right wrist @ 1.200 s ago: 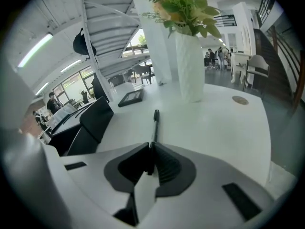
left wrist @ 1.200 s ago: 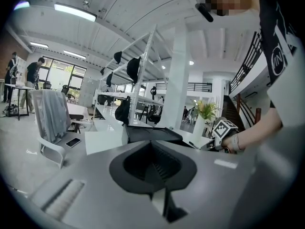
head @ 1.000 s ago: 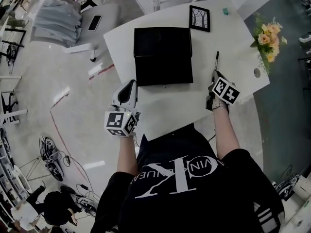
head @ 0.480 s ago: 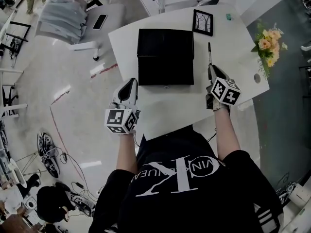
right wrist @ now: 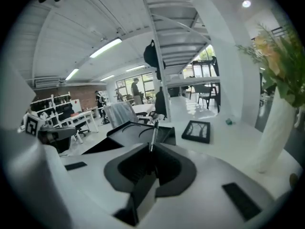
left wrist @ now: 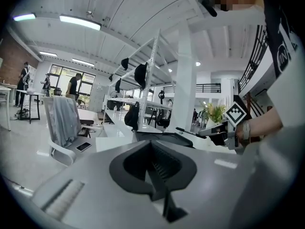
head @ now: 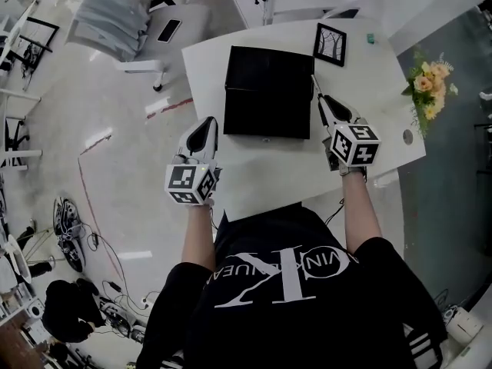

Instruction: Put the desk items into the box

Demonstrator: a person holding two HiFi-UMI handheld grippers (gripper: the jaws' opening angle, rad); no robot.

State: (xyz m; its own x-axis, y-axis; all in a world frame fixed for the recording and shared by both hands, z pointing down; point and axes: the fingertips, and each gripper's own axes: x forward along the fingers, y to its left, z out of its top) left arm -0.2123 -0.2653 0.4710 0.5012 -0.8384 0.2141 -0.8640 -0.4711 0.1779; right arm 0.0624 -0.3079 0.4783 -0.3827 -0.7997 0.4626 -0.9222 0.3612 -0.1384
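Slim black pen (right wrist: 153, 125): pinched in right gripper (head: 323, 104) at right edge of black rectangular box (head: 265, 91); best carried fully over box, lowered, then released; left gripper (head: 204, 129) clenched empty, left of box.

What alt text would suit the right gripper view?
The right gripper, fingers shut, holds a slim pen pointing toward a black box on a white desk. A picture frame lies to the right, with flowers in a white vase.
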